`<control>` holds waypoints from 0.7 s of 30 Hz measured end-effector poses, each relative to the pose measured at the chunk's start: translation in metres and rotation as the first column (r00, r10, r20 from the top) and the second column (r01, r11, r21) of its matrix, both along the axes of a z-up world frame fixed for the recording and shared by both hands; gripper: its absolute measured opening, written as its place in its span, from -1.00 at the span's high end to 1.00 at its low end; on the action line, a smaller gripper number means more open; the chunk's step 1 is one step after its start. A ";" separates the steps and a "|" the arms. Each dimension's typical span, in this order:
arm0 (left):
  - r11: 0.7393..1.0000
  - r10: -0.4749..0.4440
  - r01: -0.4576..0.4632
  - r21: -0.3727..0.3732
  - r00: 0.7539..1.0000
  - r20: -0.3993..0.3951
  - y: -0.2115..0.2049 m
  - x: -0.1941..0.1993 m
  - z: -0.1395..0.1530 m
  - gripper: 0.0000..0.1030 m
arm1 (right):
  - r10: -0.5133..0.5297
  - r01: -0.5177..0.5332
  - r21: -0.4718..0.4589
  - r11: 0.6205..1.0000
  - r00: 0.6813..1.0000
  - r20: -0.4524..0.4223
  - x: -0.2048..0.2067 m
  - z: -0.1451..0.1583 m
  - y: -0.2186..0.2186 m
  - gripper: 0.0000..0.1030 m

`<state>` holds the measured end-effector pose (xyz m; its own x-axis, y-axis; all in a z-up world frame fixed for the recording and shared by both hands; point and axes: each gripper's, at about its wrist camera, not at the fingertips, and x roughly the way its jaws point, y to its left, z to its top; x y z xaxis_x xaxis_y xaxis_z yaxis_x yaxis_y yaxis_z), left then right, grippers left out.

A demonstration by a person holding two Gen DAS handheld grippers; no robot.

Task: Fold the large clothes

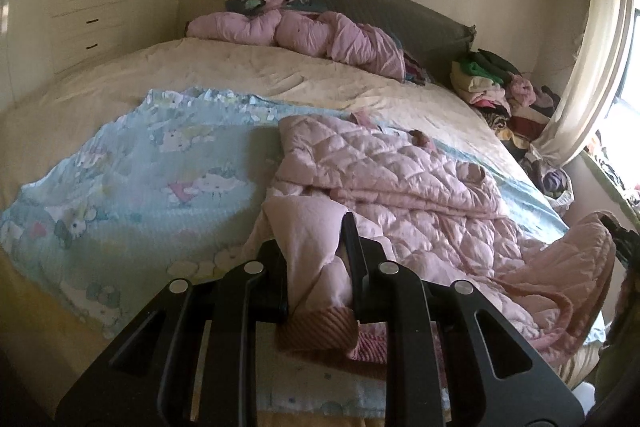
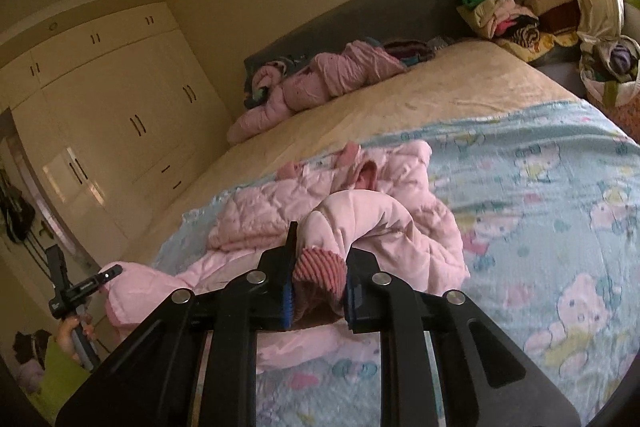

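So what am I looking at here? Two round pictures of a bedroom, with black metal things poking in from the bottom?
No robot here: a person holds a hand tool in each hand, each with a two-finger claw and a wide-angle camera looking along its fingers. One picture comes from the left tool, the other from the right, which is why the room looks bent.

On the bed lies a blue cartoon blanket, and on it a pink quilted jacket, the garment to be folded. The left claw is shut on one sleeve, near its ribbed cuff. The right claw is shut on the other sleeve's cuff.

A pink duvet is bunched at the headboard, and piled clothes sit beside the bed.
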<state>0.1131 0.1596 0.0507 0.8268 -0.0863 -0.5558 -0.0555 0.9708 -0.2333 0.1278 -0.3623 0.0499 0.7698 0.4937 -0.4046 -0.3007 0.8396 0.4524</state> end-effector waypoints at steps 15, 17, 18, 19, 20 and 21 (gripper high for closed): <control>0.997 0.027 -0.027 0.070 1.000 0.002 -0.006 0.046 0.008 0.73 | -0.035 0.036 -0.015 0.999 0.998 0.049 0.056 0.016 0.013 0.68; 0.997 0.028 -0.028 0.075 1.000 -0.004 -0.005 0.051 0.007 0.73 | -0.039 0.039 -0.015 0.999 0.998 0.048 0.065 0.016 0.015 0.68; 0.996 0.029 -0.028 0.079 1.000 -0.006 -0.004 0.054 0.006 0.73 | -0.042 0.042 -0.015 0.999 0.998 0.047 0.069 0.016 0.015 0.68; 0.996 0.030 -0.029 0.085 1.000 -0.008 -0.004 0.058 0.006 0.73 | -0.044 0.045 -0.016 0.999 0.998 0.046 0.073 0.015 0.015 0.68; 0.996 0.031 -0.030 0.089 0.999 -0.009 -0.004 0.060 0.006 0.73 | -0.046 0.047 -0.018 0.999 0.998 0.047 0.078 0.015 0.015 0.68; 0.995 0.032 -0.031 0.096 0.999 -0.009 -0.005 0.063 0.006 0.73 | -0.048 0.049 -0.018 0.999 0.998 0.049 0.081 0.015 0.015 0.68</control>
